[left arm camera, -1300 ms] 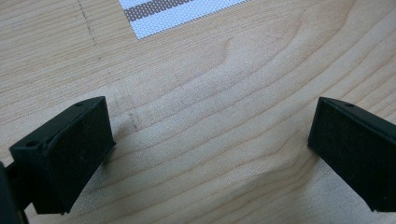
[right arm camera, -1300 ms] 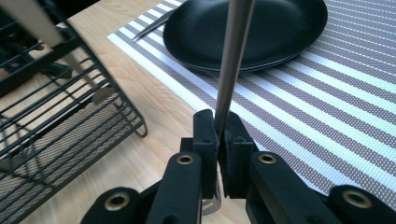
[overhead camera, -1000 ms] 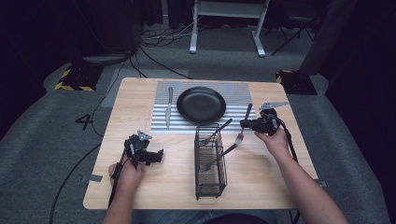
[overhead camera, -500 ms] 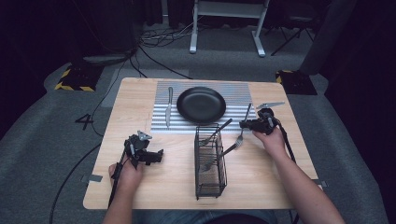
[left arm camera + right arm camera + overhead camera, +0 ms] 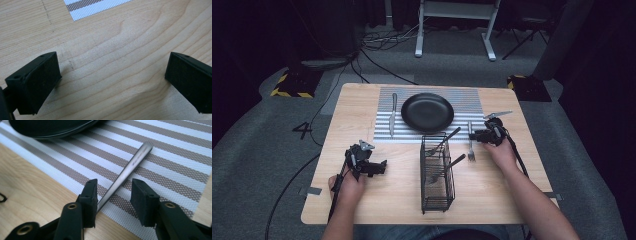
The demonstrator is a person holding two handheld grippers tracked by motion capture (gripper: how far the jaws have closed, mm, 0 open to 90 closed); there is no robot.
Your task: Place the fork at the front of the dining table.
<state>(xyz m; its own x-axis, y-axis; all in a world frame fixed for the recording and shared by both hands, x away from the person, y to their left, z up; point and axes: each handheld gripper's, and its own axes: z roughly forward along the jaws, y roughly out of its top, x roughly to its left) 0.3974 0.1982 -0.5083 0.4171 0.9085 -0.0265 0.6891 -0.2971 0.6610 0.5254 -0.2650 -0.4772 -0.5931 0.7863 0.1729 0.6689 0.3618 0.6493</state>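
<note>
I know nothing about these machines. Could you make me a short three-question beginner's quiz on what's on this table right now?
1. True or false: the round black plate sits on the striped woven placemat.
2. Which gripper has the silver metal fork lying between its jaws: A) left gripper B) right gripper?
3. Fill in: the black wire cutlery basket stands on the bare ____ table.

Key: 1 true; 2 B; 3 wooden.

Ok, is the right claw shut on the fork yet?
No, open. Right claw straddles the fork handle with gaps either side; the fork lies on the placemat.
</note>
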